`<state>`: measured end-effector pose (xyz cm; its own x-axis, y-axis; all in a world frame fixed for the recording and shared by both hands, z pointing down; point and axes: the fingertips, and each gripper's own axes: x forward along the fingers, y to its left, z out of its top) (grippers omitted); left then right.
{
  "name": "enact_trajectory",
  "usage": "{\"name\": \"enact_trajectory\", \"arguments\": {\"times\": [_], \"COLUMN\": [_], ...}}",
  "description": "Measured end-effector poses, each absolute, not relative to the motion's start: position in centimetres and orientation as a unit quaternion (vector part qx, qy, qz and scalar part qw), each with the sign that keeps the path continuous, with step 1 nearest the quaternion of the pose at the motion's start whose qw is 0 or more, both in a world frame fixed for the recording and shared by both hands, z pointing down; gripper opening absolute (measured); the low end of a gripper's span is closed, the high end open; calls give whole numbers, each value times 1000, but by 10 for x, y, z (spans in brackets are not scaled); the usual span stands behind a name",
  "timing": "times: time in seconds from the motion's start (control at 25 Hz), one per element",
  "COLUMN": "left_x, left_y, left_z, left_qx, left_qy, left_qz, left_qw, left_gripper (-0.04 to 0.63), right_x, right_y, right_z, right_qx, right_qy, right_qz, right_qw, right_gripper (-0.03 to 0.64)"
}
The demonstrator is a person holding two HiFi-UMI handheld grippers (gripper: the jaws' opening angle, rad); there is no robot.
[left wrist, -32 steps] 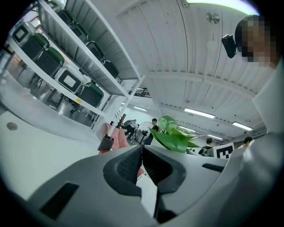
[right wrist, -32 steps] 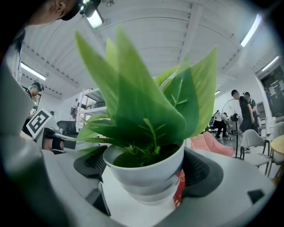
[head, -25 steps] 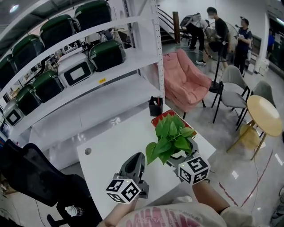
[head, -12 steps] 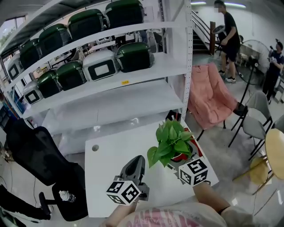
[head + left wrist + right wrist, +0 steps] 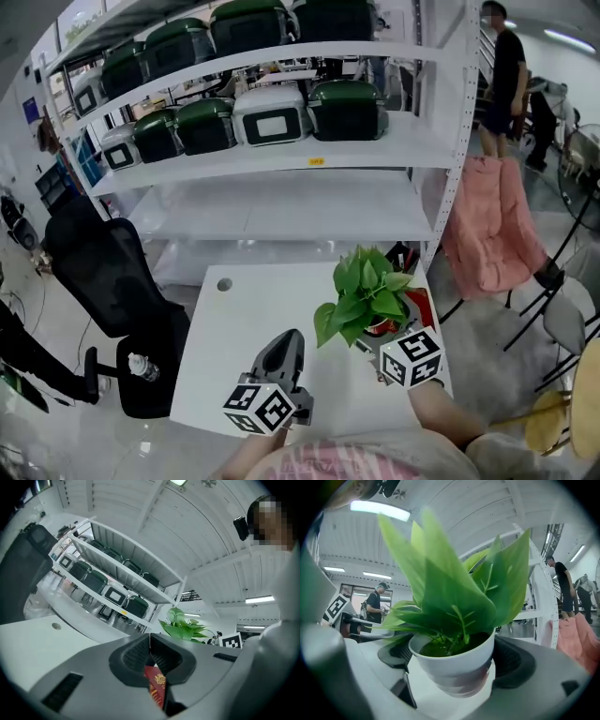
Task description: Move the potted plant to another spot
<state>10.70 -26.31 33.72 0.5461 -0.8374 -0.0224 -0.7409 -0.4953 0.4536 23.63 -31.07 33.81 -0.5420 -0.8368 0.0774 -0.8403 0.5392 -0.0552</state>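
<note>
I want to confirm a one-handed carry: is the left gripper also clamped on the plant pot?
No: the left gripper has its fingers pressed together, clear of the potted plant, which the right gripper holds.

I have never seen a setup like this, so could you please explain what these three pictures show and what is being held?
There is no robot: a person holds a two-jaw gripper in each hand; the marker cubes are part of them. The head view comes from a camera on the person's head, looking down at a white table. The other two views come from cameras riding on each gripper, looking along its jaws. The right gripper is shut on the white pot of the potted plant. The left gripper has its jaws together; something red with gold print shows in the slit below them, and I cannot tell whether it is pinched. A flat red thing lies on the table by the plant. Behind stands a shelf of green and white cases.
</note>
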Motion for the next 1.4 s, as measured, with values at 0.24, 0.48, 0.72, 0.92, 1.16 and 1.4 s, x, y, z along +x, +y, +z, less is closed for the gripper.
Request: {"name": "enact_trajectory", "arguments": {"times": [0.24,0.48,0.72,0.92,1.16,1.4], "left_x": [96,89,90,83,72,61], "left_y": [-266,-285,-312,-345,-379,-393], "left_z": [348,358,372,383,395,415], "left_qx": [833,820,821,817,819,817], "left_qy": [-497,-518,-514,-516,-510,-511], "left_qz": [-119,-113,-99,-92,-76,-59], "left_qw": [212,216,228,240,253,262], "left_gripper": [25,25,25,25,25,25], "right_x": [225,217,221,222,217,210], "right_y": [-329,-357,-395,-436,-485,-519], "right_z": [349,357,369,375,381,409], "right_qx": [447,432,441,452,472,482], "right_qy": [-892,-897,-891,-885,-875,-867], "right_qz": [65,89,107,113,107,122], "right_qw": [20,4,-1,-1,9,23], "right_gripper": [540,540,540,540,540,540]}}
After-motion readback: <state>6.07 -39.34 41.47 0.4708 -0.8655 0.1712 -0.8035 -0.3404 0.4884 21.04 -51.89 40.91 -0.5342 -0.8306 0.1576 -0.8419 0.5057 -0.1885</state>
